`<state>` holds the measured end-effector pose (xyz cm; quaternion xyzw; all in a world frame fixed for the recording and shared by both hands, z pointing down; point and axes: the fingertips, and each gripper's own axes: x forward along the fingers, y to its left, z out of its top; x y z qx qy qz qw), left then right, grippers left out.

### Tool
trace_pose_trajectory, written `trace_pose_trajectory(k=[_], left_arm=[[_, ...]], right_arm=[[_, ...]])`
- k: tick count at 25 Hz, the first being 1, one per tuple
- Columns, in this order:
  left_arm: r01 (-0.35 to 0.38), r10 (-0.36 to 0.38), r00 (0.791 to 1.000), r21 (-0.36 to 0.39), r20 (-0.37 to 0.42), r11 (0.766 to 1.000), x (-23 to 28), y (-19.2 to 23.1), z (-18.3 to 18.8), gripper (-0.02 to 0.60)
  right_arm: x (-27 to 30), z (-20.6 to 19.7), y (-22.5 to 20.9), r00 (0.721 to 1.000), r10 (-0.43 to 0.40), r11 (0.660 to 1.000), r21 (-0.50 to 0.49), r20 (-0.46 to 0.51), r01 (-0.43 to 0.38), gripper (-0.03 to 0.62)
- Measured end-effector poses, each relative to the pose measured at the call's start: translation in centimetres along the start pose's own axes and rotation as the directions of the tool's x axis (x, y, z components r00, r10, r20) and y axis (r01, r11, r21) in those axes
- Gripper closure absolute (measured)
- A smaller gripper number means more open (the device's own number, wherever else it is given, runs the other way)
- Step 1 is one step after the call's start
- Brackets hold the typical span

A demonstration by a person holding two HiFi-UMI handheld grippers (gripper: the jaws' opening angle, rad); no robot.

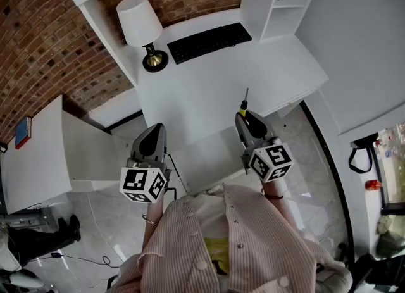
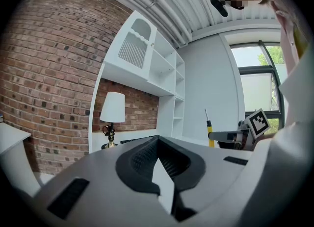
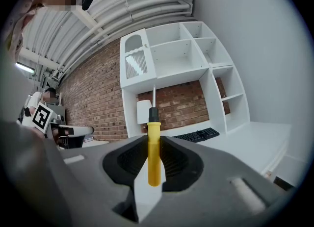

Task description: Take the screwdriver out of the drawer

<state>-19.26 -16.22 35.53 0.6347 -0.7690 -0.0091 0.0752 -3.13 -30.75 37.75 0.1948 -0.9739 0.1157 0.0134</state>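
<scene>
White desk (image 1: 209,92); yellow screwdriver (image 3: 154,164) in R gripper (image 3: 153,140)

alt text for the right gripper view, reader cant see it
The right gripper is shut on a yellow-handled screwdriver, held upright with its metal tip up. Behind are a white desk with a black keyboard, white shelves and a brick wall.

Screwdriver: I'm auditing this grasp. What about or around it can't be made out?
- Screwdriver tip: tiny in head view, pale against the white shelf in right gripper view.
- Handle lower end: head view, inside the right gripper.
- Drawer: head view, desk near edge partly behind left gripper and shirt; state unclear.
</scene>
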Motion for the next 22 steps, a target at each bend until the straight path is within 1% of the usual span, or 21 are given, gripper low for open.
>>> trace_pose_trajectory(k=[16, 22], left_arm=[[-0.006, 0.006, 0.999, -0.01, -0.033, 1.0, -0.3, 0.1, -1.2, 0.581], [-0.006, 0.006, 0.999, -0.009, -0.045, 1.0, -0.5, 0.0, -1.7, 0.581]], right_arm=[[-0.4, -0.1, 0.3, 1.0, -0.009, 1.0, -0.011, -0.006, 0.009, 0.514], [-0.4, -0.3, 0.3, 1.0, 0.002, 0.999, 0.035, 0.003, -0.002, 0.514]])
